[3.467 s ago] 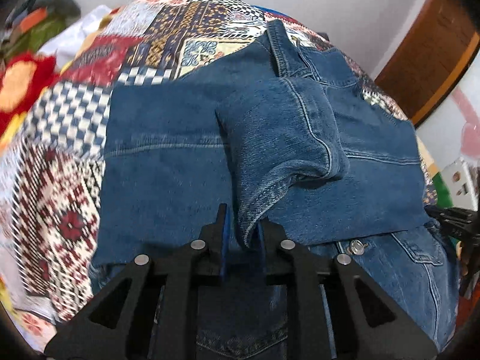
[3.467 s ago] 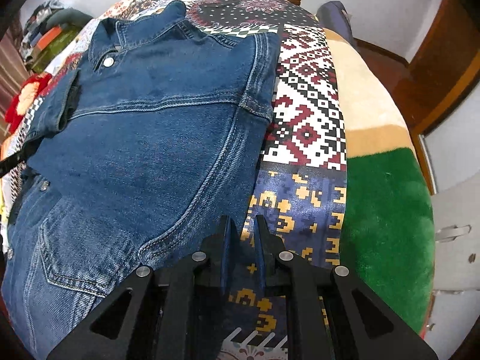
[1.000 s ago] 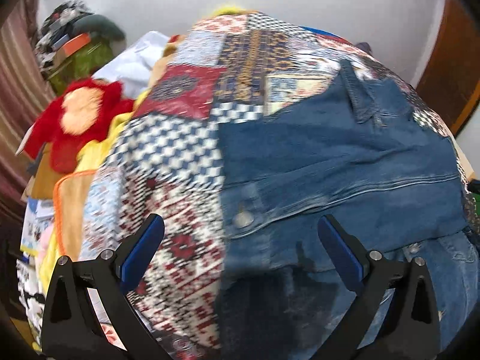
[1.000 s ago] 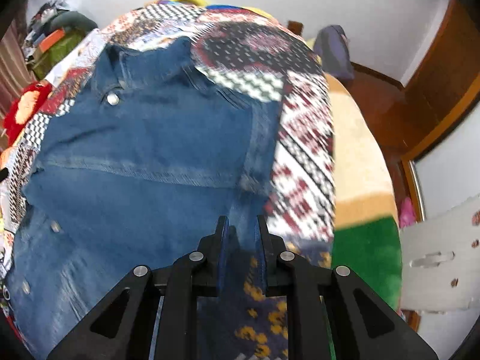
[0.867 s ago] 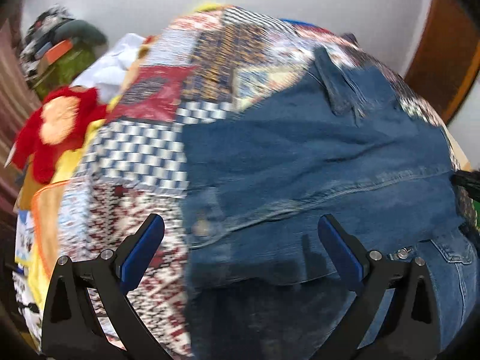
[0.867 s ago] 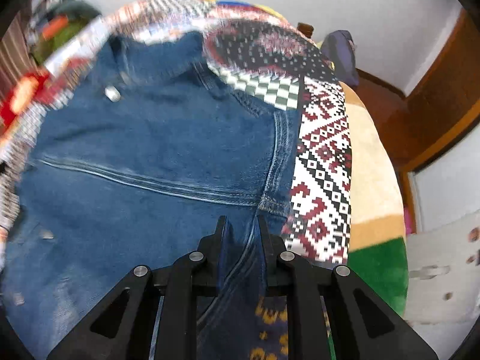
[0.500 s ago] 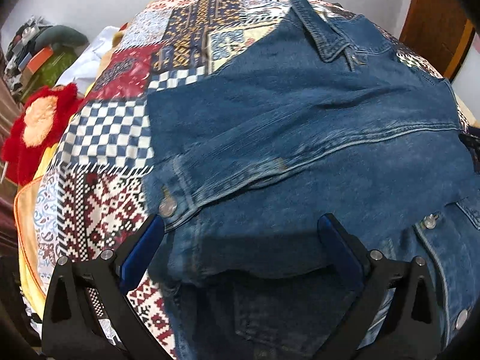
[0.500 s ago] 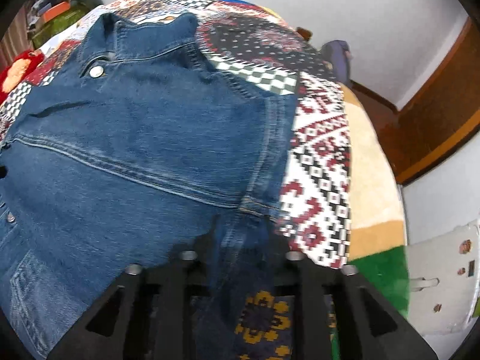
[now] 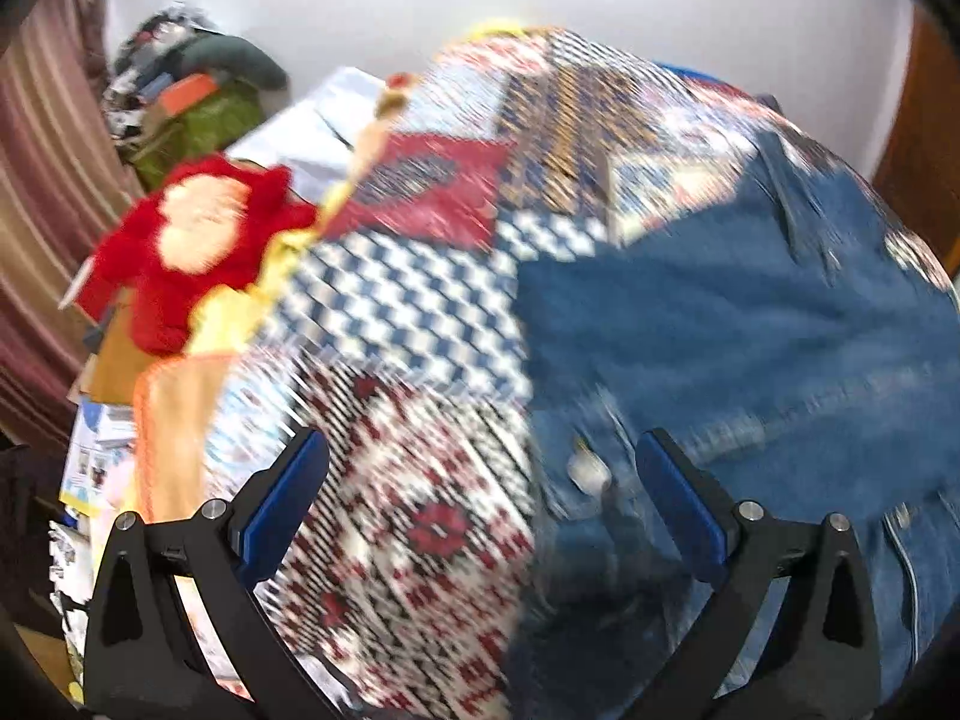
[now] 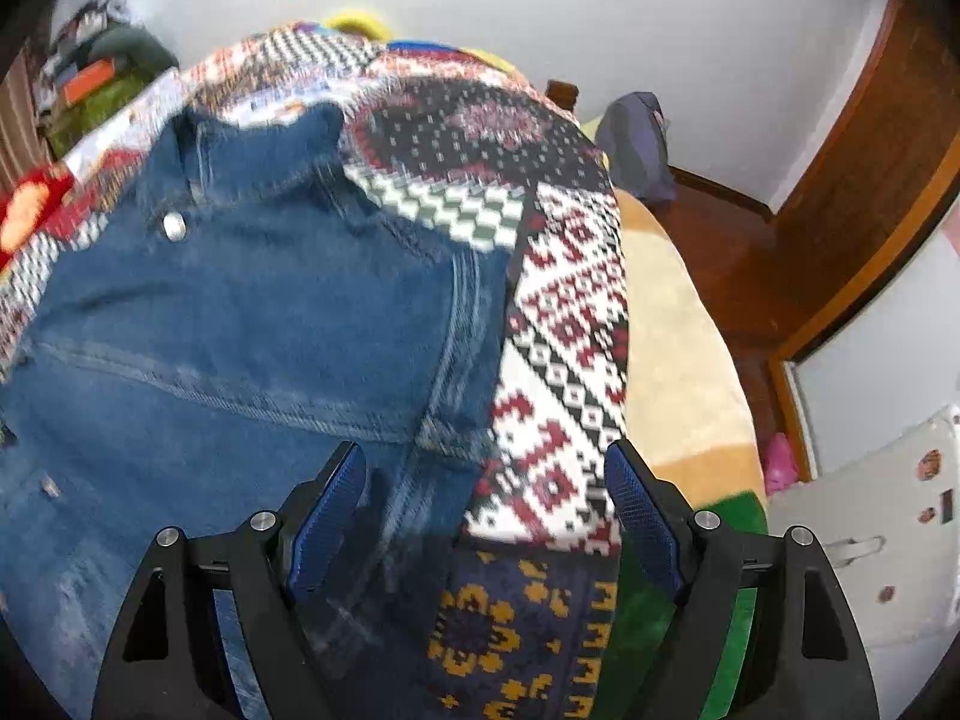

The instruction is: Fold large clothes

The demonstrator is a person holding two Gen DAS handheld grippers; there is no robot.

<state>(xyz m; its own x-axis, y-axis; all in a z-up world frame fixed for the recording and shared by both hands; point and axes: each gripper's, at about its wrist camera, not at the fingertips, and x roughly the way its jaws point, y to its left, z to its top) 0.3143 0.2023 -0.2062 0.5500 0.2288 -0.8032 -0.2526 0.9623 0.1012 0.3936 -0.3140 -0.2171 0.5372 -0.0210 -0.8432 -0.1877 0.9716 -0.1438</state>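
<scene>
On the patchwork quilt in your left wrist view, the denim jacket lies spread over the right half of the picture, its collar toward the far end of the bed, and the whole frame is smeared with motion blur. Your left gripper hangs over the jacket's left edge with its jaws spread wide and nothing between the blue pads; one finger sits over the red-and-white quilt pattern, the other over denim. Half a second ago this view was filled by the jacket; now the quilt takes the middle and the red plush toy and the cluttered pile by the wall show large on the left, so the camera has swung leftward. Three and a half seconds back these jaws were pinched on a folded sleeve; that sleeve now lies flat across the jacket. In your right wrist view, the jacket covers the left of the frame, collar and a metal button at the top, its right side seam running down toward the gripper. Your right gripper has just been opening: a second ago its pads were clamped on the jacket's edge, and now they stand apart, with the seam and the quilt lying loose beneath the gap, untouched by either pad.
</scene>
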